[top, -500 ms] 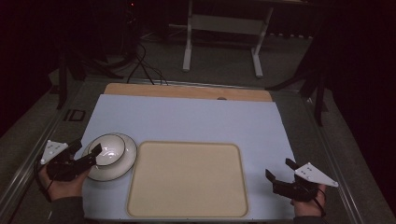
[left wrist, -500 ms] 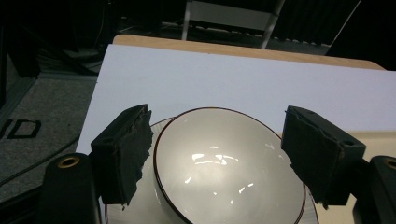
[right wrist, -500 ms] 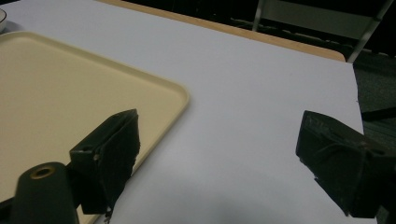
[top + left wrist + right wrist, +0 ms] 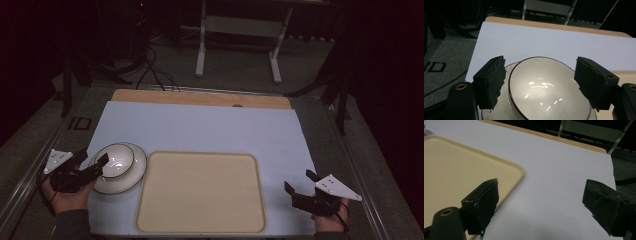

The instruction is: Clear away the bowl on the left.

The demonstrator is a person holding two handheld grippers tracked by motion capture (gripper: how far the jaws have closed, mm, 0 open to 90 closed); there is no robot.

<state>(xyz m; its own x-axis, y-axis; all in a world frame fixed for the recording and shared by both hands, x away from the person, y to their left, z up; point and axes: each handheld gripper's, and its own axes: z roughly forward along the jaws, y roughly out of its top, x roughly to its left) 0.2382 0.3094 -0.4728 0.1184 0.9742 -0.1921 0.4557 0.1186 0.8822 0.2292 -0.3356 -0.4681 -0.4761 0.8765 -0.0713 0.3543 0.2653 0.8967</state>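
Two hand-held black grippers at the near table edge. Left gripper [image 4: 92,161]: jaws spread wide, straddling the glossy white ceramic bowl with dark rim [image 4: 117,161], pads clear of it. The bowl sits on a white plate [image 4: 136,175], near left, just beside the cream rectangular plastic tray [image 4: 200,192]. Right gripper [image 4: 299,181]: jaws apart over the pale blue table cover [image 4: 210,130], near right.

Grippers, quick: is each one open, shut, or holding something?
Left gripper: open, jaws either side of the white bowl, not gripping it.
Right gripper: open, holding nothing, over the white mat.
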